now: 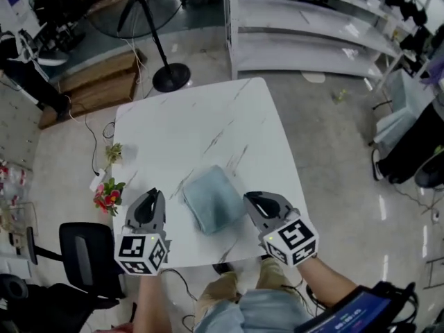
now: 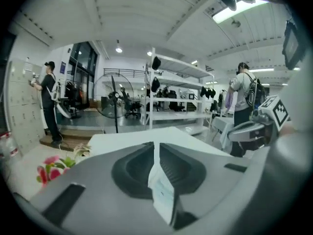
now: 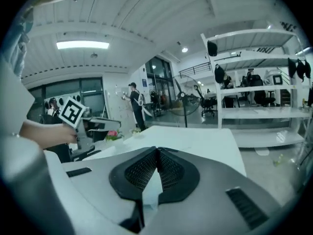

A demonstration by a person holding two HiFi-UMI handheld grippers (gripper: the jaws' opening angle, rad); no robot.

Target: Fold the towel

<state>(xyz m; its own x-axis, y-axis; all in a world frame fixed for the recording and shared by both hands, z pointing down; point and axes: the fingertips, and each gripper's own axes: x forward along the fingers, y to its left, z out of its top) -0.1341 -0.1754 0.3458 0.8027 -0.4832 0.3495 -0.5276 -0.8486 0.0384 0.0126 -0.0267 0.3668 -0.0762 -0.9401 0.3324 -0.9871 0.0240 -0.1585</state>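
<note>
A blue-grey towel (image 1: pixel 214 198) lies folded into a small thick rectangle near the front edge of the white marble-look table (image 1: pixel 187 123). My left gripper (image 1: pixel 151 196) hovers just left of it, jaws together and empty. My right gripper (image 1: pixel 251 198) hovers just right of it, also shut with nothing held. Both are raised off the table and apart from the towel. In the left gripper view the jaws (image 2: pixel 154 145) meet over the table's far part (image 2: pixel 146 136); the towel is hidden there. The right gripper view shows its shut jaws (image 3: pixel 156 151) and the left gripper (image 3: pixel 93 124) beside them.
A standing fan (image 1: pixel 163 54) and white shelving (image 1: pixel 312 33) stand beyond the table. Artificial flowers (image 1: pixel 107 196) and a black chair (image 1: pixel 87 255) are at the left front corner. A person (image 2: pixel 49 106) stands far left, another (image 2: pixel 244 99) at the right.
</note>
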